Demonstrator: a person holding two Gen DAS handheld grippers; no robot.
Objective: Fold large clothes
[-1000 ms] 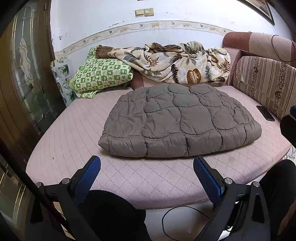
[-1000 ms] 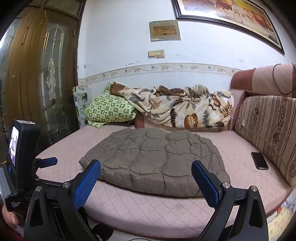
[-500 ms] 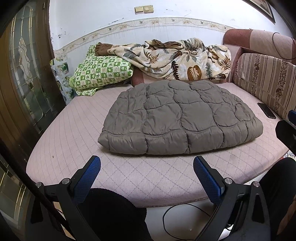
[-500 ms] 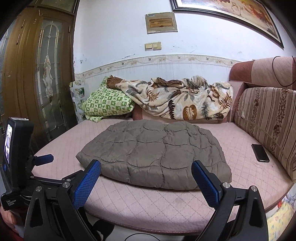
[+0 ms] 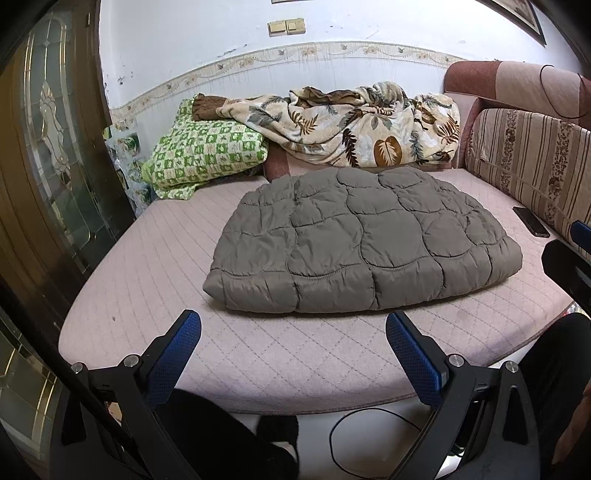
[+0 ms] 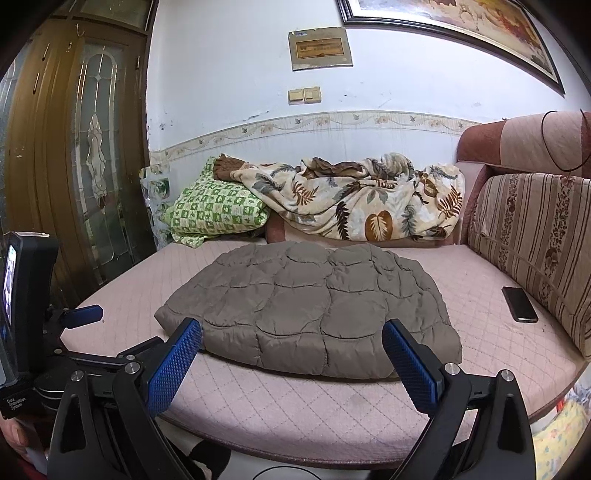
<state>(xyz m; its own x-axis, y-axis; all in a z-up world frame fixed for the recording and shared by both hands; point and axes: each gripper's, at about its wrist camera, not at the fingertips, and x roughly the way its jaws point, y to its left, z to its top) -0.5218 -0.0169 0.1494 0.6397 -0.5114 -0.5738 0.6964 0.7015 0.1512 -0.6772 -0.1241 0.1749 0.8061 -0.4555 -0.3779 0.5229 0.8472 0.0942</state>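
1. We see a wide sofa bed (image 5: 122, 295) with a pink quilted cover; it fills most of both views, and striped back cushions (image 6: 535, 236) stand along its right side.
2. The grey quilted jacket (image 5: 354, 236), the large garment to fold, lies flat in the middle of the pink surface, its near edge towards us and its far edge close to the pile at the wall.
3. Behind it, against the wall, a leaf-patterned blanket (image 5: 354, 122) lies crumpled, and it partly covers a green checked pillow (image 5: 207, 151) to the left.
4. On the far left we see a brown wooden door (image 6: 74, 147) with glass panels.
5. On the wall hang a framed painting (image 6: 461, 26) and a small plaque (image 6: 319, 48); its writing is too small for us to read.
6. Our left gripper (image 5: 293, 354) hangs before the near edge of the bed, with the fingers spread wide and nothing between them; it does not touch the jacket.
7. Our right gripper (image 6: 291, 362) is also spread wide and empty, just in front of the jacket's near edge.
8. A black phone (image 6: 519, 304) lies on the cover near the striped cushions, well apart from the jacket.
9. On the left device, seen from the right wrist, a white label (image 6: 16, 403) reads, as far as we can tell, "Data Acquisition System".
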